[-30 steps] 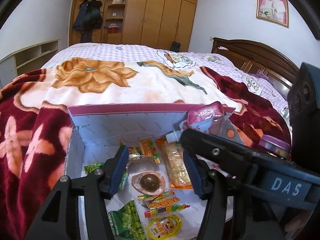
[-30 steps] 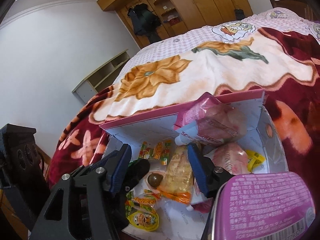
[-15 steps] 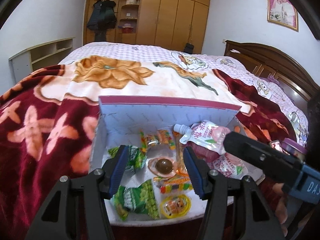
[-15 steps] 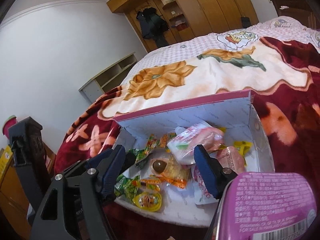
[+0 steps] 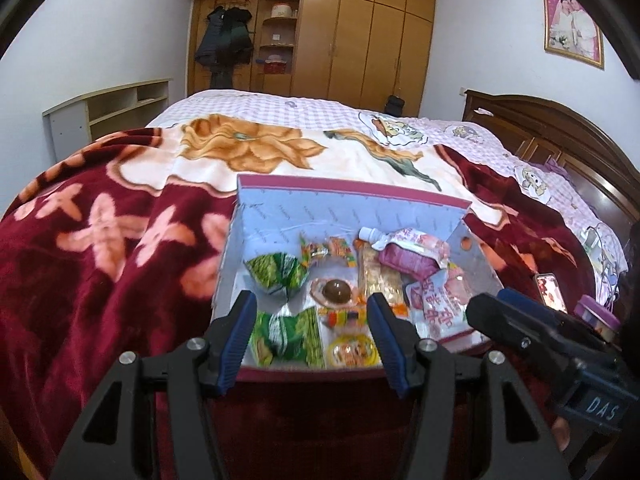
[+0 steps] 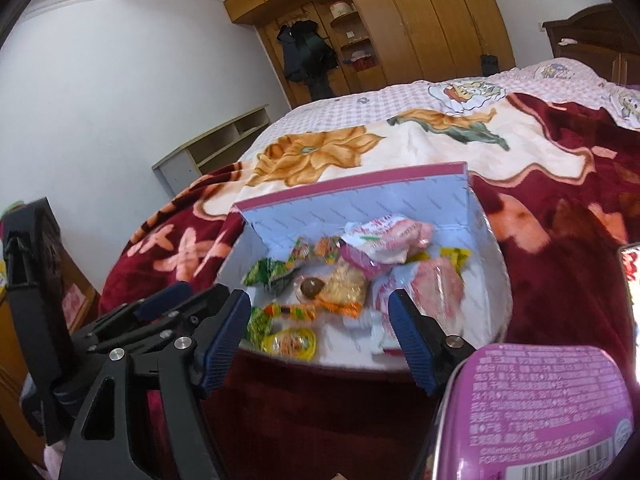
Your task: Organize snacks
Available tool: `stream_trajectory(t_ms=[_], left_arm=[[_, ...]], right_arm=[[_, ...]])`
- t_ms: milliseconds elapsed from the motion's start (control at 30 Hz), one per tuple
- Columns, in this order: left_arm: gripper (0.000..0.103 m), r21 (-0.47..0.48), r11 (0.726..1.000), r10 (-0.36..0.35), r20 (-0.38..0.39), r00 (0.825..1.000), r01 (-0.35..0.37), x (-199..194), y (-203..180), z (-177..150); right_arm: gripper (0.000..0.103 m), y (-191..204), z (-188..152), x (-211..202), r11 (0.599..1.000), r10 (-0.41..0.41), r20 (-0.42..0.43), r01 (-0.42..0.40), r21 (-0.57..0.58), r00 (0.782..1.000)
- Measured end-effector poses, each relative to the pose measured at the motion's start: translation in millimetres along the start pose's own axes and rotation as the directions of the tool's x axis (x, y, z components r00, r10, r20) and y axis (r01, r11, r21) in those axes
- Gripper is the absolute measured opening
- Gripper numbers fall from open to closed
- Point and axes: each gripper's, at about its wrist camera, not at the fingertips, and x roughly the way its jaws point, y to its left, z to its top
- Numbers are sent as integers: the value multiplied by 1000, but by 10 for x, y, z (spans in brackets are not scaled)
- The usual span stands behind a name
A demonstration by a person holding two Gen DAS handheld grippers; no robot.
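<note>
An open white box with a pink rim [image 5: 352, 190] [image 6: 360, 182] sits on the red flowered blanket. It holds several snacks: green packets [image 5: 276, 272], a round chocolate sweet [image 5: 337, 290] [image 6: 311, 288], a pink drink pouch [image 5: 412, 246] [image 6: 384, 236] and a yellow jelly cup [image 5: 352, 352] [image 6: 290, 340]. My left gripper [image 5: 312, 340] is open and empty, in front of the box's near edge. My right gripper [image 6: 320, 340] is open and empty, also in front of the box; it shows at the right of the left wrist view [image 5: 540, 328].
A purple tin [image 6: 548, 412] lies close at the lower right, seen also in the left wrist view [image 5: 596, 316], with a phone [image 5: 550, 286] beside it. The bed stretches behind the box towards a wooden wardrobe [image 5: 360, 36] and headboard [image 5: 560, 128]. A low shelf [image 5: 108, 108] stands left.
Both grippers have pulled back out of the box towards me and stayed open. The pink drink pouch now lies in the box's far right part.
</note>
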Motion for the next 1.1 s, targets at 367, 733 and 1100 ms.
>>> stream_trajectory(t_ms=[367, 733, 1100], left_arm=[[61, 19, 1000, 17, -3, 1000, -17, -246, -86, -308], [61, 24, 999, 44, -19, 999, -43, -262, -165, -537], [61, 30, 997, 66, -73, 995, -64, -90, -184, -685]], right_arm=[[73, 2, -327, -192, 998, -69, -9, 69, 9, 998], [73, -18, -602, -220, 992, -128, -30, 128, -7, 991], [73, -41, -715, -156, 989, -146, -54, 146, -5, 988]])
